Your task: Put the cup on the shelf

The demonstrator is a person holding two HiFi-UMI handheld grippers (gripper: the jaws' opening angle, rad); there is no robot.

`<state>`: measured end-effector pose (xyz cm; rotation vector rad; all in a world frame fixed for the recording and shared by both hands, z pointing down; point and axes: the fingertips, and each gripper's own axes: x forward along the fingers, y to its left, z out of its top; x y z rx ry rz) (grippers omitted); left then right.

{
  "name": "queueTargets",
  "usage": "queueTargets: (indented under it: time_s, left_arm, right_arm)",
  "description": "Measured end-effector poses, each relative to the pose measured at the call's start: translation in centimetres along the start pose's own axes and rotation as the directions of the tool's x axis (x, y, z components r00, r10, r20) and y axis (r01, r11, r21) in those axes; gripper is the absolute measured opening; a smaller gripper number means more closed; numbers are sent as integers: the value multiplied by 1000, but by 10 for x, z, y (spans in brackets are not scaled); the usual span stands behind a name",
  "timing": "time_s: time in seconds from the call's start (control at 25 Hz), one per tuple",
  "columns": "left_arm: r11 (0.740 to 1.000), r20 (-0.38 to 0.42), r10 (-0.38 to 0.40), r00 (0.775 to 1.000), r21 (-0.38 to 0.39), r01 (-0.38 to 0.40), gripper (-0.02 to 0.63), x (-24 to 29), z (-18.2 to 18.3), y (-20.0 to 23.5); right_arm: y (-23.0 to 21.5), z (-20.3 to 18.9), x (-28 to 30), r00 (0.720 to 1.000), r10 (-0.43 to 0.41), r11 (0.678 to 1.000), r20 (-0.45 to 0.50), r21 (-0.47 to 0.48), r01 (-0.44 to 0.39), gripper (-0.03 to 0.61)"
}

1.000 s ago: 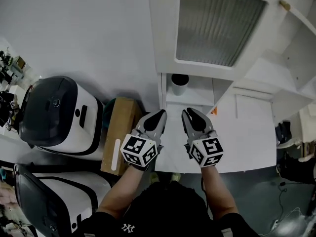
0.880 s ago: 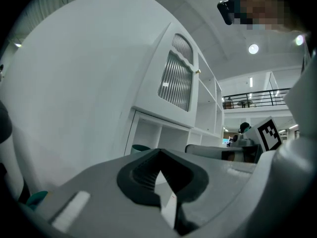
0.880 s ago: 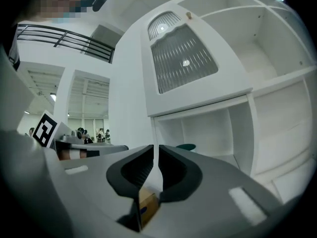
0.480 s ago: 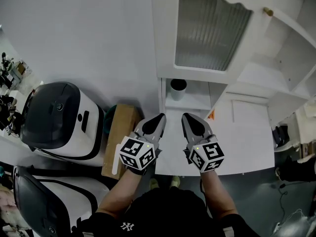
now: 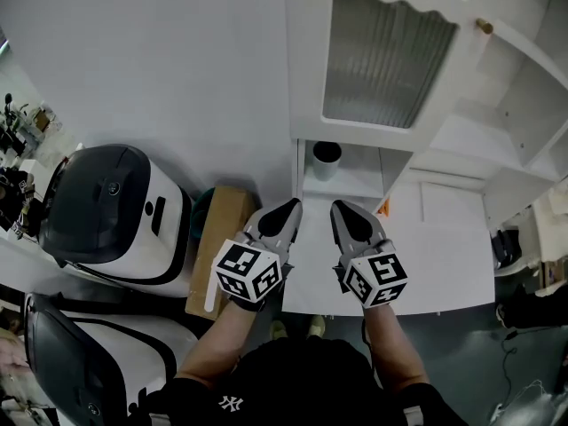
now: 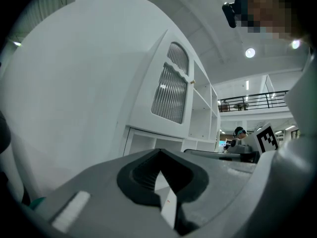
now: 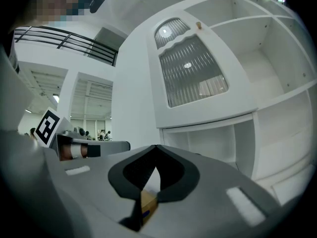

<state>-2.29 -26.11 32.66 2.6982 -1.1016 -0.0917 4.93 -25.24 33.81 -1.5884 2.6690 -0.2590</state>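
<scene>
A white cup (image 5: 327, 159) with a dark inside stands in a low open compartment of the white cabinet (image 5: 306, 78), far ahead of both grippers. My left gripper (image 5: 287, 209) and right gripper (image 5: 342, 210) are held side by side close to my body, well short of the cup. Both are shut with nothing between the jaws. The left gripper view has its shut gripper (image 6: 159, 155) aimed up at the cabinet; the right gripper view has its own gripper (image 7: 156, 150) aimed the same way. I cannot make out the cup in either gripper view.
A ribbed-glass door (image 5: 383, 56) with a knob (image 5: 484, 27) hangs above the cup's compartment. Open shelves (image 5: 532, 105) lie to the right. A cardboard box (image 5: 218, 238) and two black-and-white machines (image 5: 115, 207) (image 5: 89, 353) stand at the left.
The head view has shifted slightly, so the cabinet sits a little further right. Both grippers stay shut and side by side. The cup has not moved.
</scene>
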Motion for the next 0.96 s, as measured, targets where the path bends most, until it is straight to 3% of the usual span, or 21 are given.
queueTargets:
  time_s: [0.96]
  left_arm:
    - [1000, -1, 21, 1000, 1, -21, 2, -5, -8, 2]
  right_arm:
    - [6, -8, -2, 1000, 6, 999, -25, -42, -7, 21]
